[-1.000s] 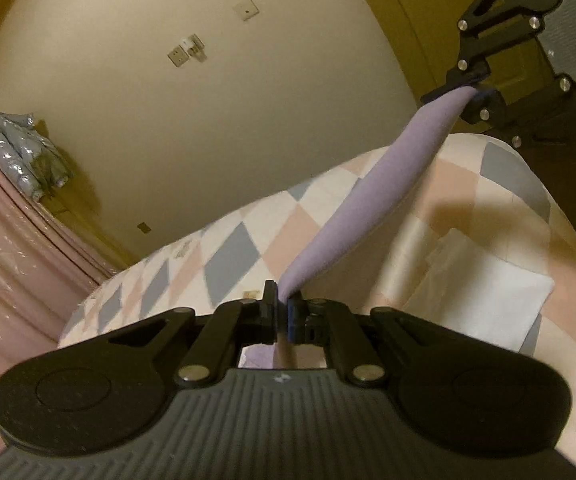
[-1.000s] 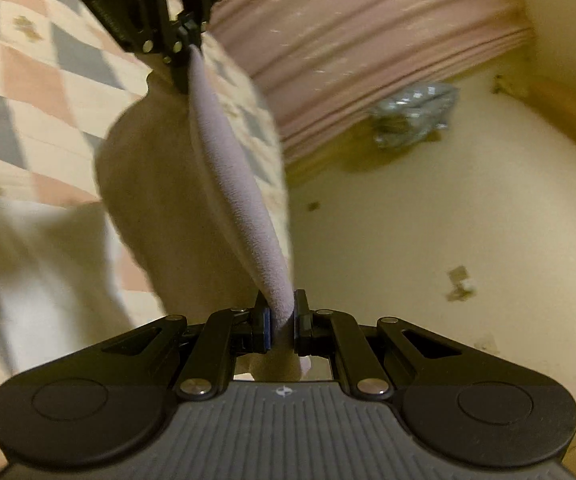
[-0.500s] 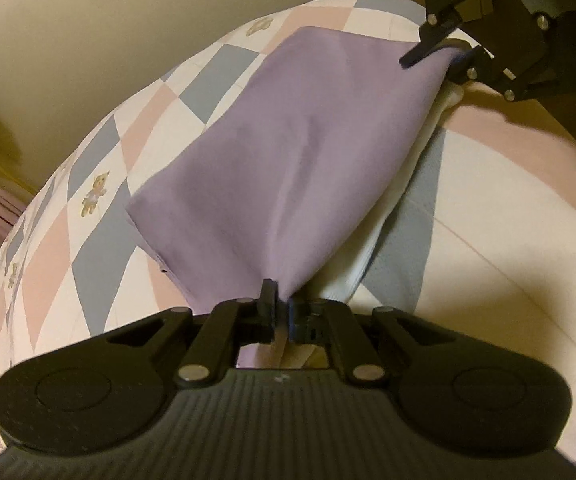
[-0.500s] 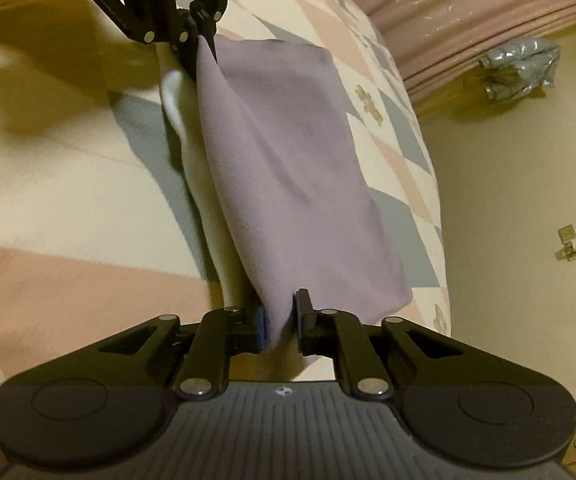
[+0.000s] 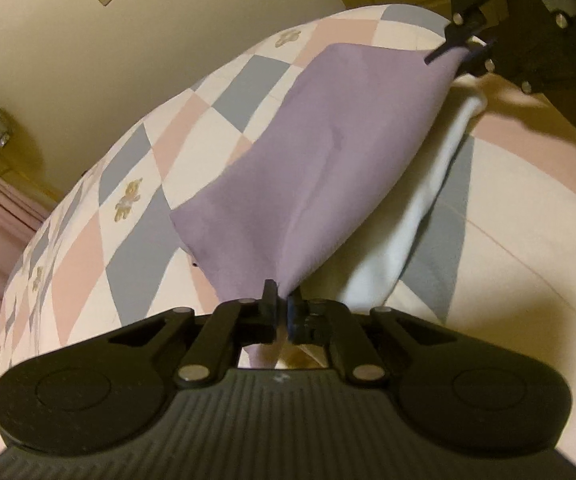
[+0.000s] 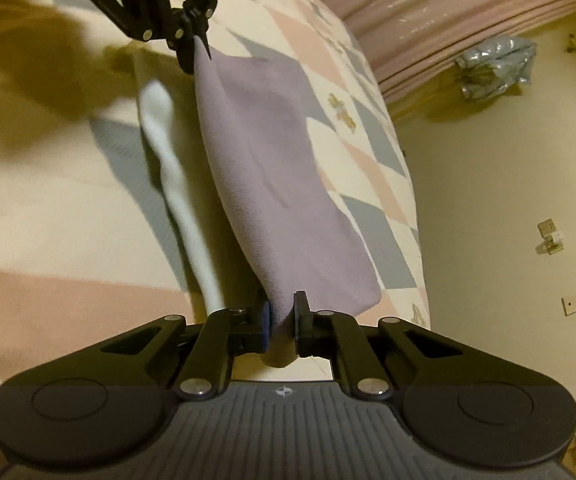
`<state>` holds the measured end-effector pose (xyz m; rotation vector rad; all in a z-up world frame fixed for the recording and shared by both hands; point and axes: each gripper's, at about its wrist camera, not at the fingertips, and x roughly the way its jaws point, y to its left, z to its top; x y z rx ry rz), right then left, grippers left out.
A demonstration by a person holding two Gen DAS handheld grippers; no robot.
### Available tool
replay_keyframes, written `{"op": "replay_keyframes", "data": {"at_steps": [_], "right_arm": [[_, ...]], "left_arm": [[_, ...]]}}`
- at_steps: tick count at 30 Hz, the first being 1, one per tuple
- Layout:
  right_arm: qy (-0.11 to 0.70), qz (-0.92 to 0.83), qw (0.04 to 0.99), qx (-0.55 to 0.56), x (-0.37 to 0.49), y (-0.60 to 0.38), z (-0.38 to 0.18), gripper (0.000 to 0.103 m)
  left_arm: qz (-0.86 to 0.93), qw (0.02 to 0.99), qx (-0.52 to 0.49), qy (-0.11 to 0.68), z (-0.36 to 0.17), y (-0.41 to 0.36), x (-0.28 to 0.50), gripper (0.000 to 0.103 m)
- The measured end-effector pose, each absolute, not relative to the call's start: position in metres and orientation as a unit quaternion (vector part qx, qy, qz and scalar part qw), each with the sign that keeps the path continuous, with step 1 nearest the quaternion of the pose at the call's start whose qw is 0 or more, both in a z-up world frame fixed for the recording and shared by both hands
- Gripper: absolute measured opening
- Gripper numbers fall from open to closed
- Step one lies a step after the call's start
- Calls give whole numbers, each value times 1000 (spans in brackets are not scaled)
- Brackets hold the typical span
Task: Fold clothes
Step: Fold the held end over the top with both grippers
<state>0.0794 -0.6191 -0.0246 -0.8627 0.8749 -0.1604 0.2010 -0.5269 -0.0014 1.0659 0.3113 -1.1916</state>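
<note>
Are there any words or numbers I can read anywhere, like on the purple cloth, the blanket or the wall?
None can be read.
Purple cloth: plain, no label showing.
Checkered quilt: only little bear pictures, no letters.
Left gripper body: a tiny white mark, a symbol, not a word.
Wall plates: too small to tell.

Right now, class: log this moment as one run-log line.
left gripper: shut on purple cloth | right gripper: shut on purple cloth | cloth draped onto quilt

Dim, warm yellowish light, strong fisheye bending at the rims, and a blurred dark shadow (image 6: pixel 36 60) at 10 o'clock in the right wrist view.
</note>
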Motion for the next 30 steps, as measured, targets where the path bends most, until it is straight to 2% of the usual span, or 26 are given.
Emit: {"op": "replay_keyframes", "data": {"at_steps": [14,19,23,27,30], "right_arm": [[428,-67,802,-412,82,-625,-45,8],[427,-83,801,-411,74,-625,-42,17],[423,-98,806,-403,61,-622,-38,17],[427,-100,806,-398,60,-623,-40,10],[431,-104,806,-392,62,-624,-41,9]], "left_arm": [[-524,687,483,139,-18,-519,184,4],[-522,691,481,137,-18,-515,184,8],[-521,693,479,137,-18,-512,184,8],[-521,695,476,138,-17,-513,185,7],[-519,700,470,138,-18,-511,186,7]]}}
